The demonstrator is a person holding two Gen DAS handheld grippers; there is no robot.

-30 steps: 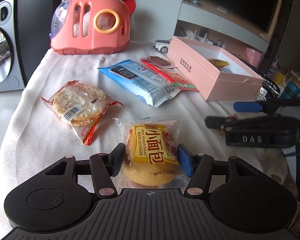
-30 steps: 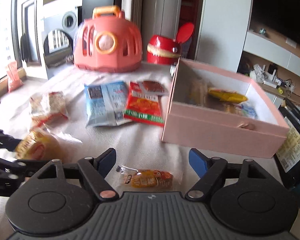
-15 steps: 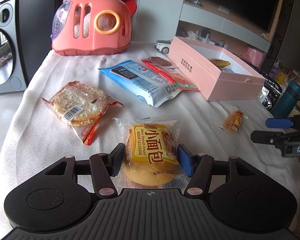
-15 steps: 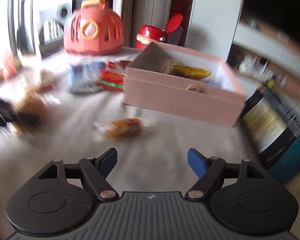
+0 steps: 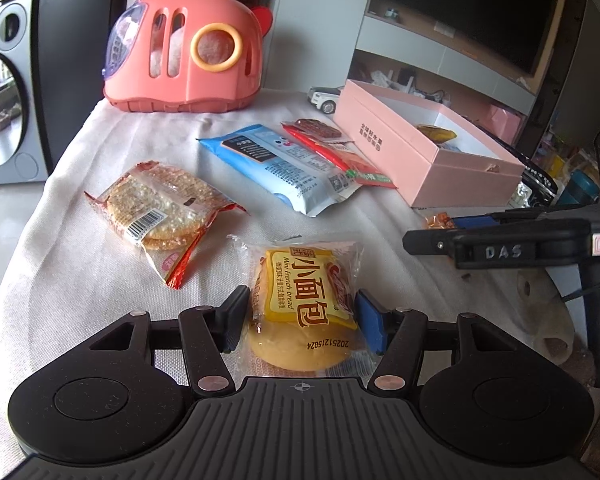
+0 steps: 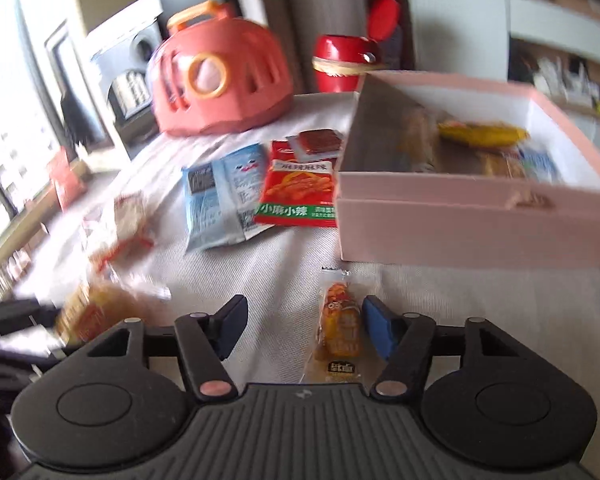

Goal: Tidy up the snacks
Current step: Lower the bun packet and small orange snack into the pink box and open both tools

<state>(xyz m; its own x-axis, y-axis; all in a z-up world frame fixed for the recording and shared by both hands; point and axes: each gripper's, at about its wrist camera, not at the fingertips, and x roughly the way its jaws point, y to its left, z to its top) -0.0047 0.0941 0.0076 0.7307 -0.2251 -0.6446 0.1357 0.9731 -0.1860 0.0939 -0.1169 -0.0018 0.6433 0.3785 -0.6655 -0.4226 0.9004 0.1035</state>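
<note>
So the pink box (image 6: 472, 232) sits at about 2 o'clock from the right gripper (image 6: 302, 330), already with a few snacks inside, can't count them through the blur.

Left gripper (image 5: 302, 320) has its pads pressed on both sides of the mini bread pack (image 5: 302, 308), looks like a real hold. Right one is spread wide around the small orange snack (image 6: 338, 328), which lies off-centre, right up against the blue pad at 3 o'clock. I'd shift a touch right to centre it before squeezing, and pinch the body, not the crinkly seal.

Count on the cloth, biggest first: one blue pack (image 5: 284, 164) at 12 o'clock, one rice cracker pack (image 5: 162, 208) at 10, one red chili pack (image 6: 298, 190), one bread, one little brown sachet (image 6: 316, 140), one orange snack.
</note>
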